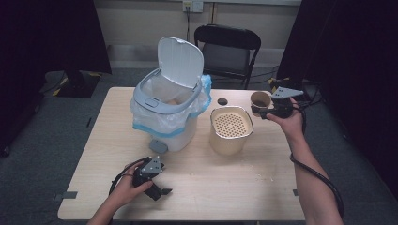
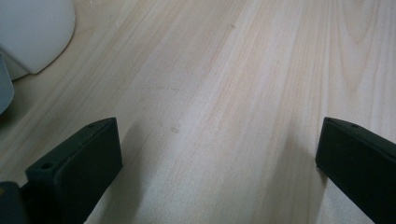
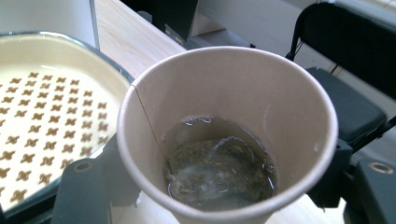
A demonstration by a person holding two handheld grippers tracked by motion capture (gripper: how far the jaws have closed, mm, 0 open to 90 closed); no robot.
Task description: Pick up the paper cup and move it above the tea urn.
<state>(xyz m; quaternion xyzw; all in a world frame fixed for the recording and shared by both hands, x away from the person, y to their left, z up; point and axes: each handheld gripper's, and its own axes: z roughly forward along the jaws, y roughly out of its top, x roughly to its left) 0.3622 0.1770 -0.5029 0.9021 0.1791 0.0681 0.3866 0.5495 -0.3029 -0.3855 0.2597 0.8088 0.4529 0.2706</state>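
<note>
A brown paper cup (image 1: 259, 100) holds a tea bag in a little liquid (image 3: 219, 163), its string running up the inner wall. My right gripper (image 1: 257, 110) is shut on the paper cup (image 3: 224, 93), holding it upright just right of a cream strainer pot (image 1: 230, 129) with a perforated insert (image 3: 42, 121). A white pedal bin (image 1: 167, 105) with its lid up and a plastic liner stands at the table's middle left. My left gripper (image 1: 160, 185) rests low at the table's front, jaws wide open over bare wood (image 2: 219, 140), holding nothing.
A small dark round lid (image 1: 222, 101) lies behind the strainer pot. A black folding chair (image 1: 227, 49) stands beyond the far edge of the wooden table (image 1: 244, 187). The bin's base (image 2: 28, 32) sits close to my left gripper.
</note>
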